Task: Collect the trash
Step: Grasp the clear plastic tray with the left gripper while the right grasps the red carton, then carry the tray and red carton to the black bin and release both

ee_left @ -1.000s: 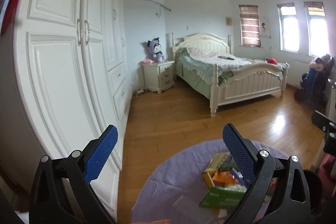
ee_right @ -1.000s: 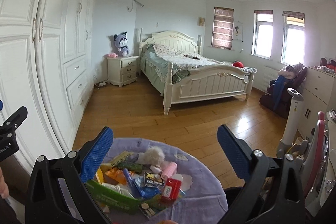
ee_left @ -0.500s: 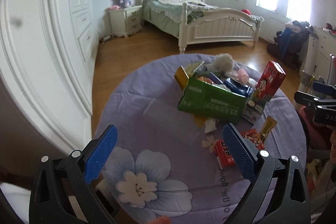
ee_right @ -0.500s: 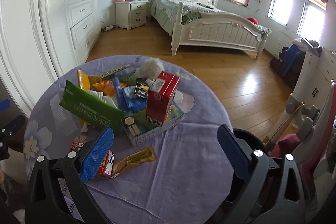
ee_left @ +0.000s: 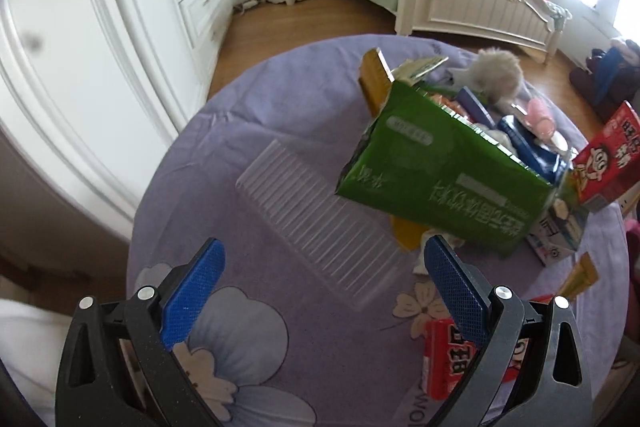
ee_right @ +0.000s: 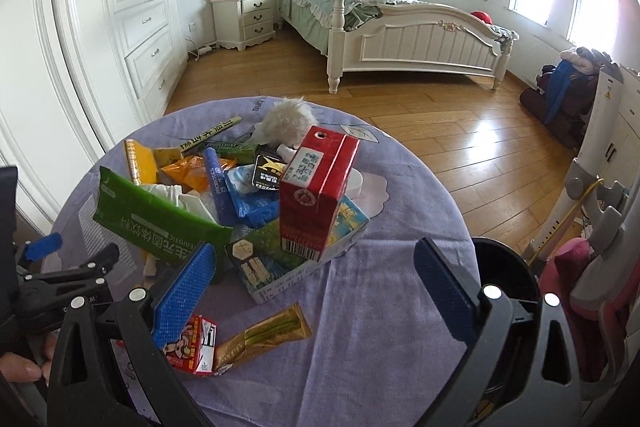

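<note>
1. round table point(ee_right: 400, 267) under a lilac cloth with flower prints.
2. on it a heap of trash point(ee_right: 248, 187): green packet point(ee_left: 440, 175), red carton point(ee_right: 316, 187), wrappers.
3. apart, nearer the edge: clear ribbed tray point(ee_left: 320, 227), small red box point(ee_right: 192, 345), gold sachet point(ee_right: 264, 337).

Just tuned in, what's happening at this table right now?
A person holds two grippers over a round table with a purple cloth, both open and empty. The left gripper hovers near a clear ribbed plastic tray and a green packet. The right gripper sits above a gold wrapper, with a red carton standing in the trash pile. Nothing is picked up yet.
</note>
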`<state>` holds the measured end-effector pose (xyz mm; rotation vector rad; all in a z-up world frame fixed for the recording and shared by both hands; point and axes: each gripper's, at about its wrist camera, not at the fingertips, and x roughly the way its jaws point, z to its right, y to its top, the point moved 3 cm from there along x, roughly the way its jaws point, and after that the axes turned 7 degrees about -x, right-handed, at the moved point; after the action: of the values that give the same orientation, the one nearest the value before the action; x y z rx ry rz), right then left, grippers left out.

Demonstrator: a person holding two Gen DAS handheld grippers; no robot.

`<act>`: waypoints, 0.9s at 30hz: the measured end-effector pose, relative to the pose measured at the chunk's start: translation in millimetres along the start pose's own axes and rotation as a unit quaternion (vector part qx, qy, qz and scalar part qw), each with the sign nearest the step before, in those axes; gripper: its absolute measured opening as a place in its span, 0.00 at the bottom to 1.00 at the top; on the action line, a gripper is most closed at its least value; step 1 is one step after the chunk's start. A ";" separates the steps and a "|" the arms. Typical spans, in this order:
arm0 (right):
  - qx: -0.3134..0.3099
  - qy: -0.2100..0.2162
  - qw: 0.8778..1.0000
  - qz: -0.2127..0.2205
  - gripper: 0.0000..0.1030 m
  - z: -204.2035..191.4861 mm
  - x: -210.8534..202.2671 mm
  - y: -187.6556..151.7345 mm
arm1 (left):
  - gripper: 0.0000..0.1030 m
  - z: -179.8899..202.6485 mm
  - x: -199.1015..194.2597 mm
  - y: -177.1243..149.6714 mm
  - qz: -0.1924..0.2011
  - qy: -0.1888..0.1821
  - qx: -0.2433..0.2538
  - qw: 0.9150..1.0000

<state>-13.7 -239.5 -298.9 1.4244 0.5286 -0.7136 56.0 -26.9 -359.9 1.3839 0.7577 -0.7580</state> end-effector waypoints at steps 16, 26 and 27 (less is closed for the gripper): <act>0.033 0.061 0.997 0.013 0.95 2.3 33.2 10.3 | 0.41 -15.3 10.6 -3.2 0.009 -0.069 0.008 0.998; 0.053 0.086 0.994 0.030 0.28 17.2 30.9 8.8 | 0.41 -23.8 -29.0 -6.8 0.054 -0.059 0.030 0.996; 0.048 0.082 0.995 0.035 0.28 17.0 23.4 8.1 | 0.41 -22.8 -36.5 -6.9 0.062 -0.063 0.036 0.995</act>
<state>6.7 -259.3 -308.4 1.5923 0.5745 -0.5750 29.4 -3.6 -334.4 1.4205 0.5443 -0.7734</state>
